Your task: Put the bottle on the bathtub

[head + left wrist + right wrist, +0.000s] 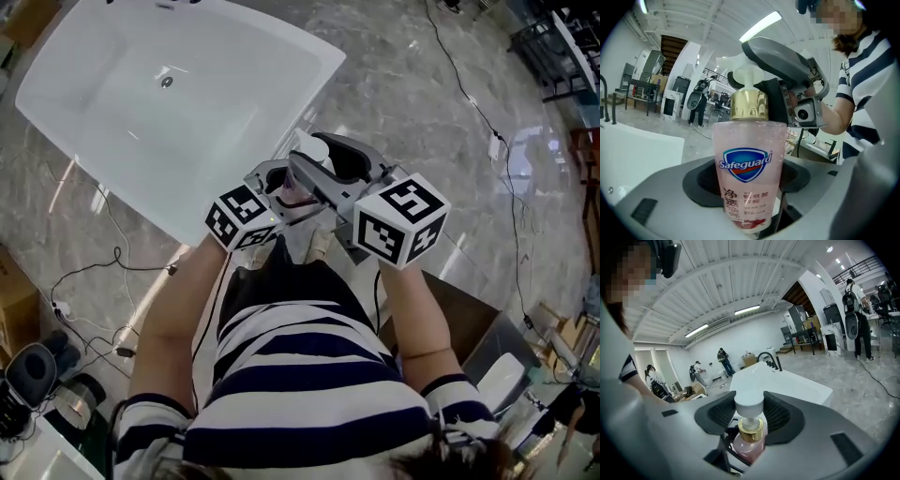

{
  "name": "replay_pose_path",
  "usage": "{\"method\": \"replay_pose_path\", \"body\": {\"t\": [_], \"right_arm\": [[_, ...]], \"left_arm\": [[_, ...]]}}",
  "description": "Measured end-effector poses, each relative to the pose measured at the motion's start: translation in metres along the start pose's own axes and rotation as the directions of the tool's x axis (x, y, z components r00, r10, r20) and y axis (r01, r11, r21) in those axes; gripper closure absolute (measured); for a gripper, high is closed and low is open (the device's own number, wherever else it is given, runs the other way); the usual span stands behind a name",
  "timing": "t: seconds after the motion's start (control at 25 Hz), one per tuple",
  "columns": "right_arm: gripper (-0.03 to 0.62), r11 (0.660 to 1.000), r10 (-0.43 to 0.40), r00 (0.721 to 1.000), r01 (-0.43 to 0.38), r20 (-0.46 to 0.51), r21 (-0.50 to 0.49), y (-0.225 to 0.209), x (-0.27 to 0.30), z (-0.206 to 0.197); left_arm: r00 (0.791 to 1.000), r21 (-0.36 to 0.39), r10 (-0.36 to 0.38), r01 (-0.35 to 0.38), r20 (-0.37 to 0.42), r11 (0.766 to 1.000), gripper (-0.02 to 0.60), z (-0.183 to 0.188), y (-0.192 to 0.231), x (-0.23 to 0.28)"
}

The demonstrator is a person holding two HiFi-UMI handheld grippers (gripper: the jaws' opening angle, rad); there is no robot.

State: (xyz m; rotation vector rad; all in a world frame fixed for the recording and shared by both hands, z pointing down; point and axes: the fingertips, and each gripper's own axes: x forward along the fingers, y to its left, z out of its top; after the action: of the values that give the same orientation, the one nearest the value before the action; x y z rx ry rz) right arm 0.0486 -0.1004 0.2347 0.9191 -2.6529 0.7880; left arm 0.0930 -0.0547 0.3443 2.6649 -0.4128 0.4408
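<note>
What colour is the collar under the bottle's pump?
The collar is gold; the left gripper view shows it best.

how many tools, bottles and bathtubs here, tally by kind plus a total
tool: 2 (left tool, right tool)
bottle: 1
bathtub: 1
total: 4

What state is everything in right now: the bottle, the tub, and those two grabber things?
Bottle: pump on, looks full of pink liquid, held in the air.
Left gripper: closed on the bottle's body.
Right gripper: closed on the bottle from the opposite side, pump head between its jaws.
Bathtub: empty, bottle not yet on it.
</note>
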Motion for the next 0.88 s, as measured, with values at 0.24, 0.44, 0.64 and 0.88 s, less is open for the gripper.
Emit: {"method": "replay_pose_path", "body": {"t": [0.24,0.44,0.64,0.88], "right_arm": [[0.396,0.999,0.036,0.999,-0.036,-0.035,0.005,-0.033,-0.008,-0.008],[0.396,0.998,0.062,0.995,-0.061,-0.072,0.013,-0.053,-0.017,-0.03],[0.396,0.997,0.073,0.991,-0.072,-0.111,0.009,-0.066,-0.029,-0.058],[0.396,0.997,0.077,0.985,-0.077,-0.152,0.008,-0.08,-0.031,-0.098]], "left_arm": [[0.999,-0.009,0.041,-0.041,-0.02,0.999,0.262,-0.002,0.01,0.035],[0.997,-0.034,0.072,-0.074,-0.036,0.997,0.261,-0.018,0.008,0.064],[0.992,-0.017,0.104,-0.105,-0.073,0.994,0.261,-0.041,0.003,0.087],[0.988,-0.021,0.123,-0.126,-0.095,0.992,0.261,-0.077,0.001,0.108]]}}
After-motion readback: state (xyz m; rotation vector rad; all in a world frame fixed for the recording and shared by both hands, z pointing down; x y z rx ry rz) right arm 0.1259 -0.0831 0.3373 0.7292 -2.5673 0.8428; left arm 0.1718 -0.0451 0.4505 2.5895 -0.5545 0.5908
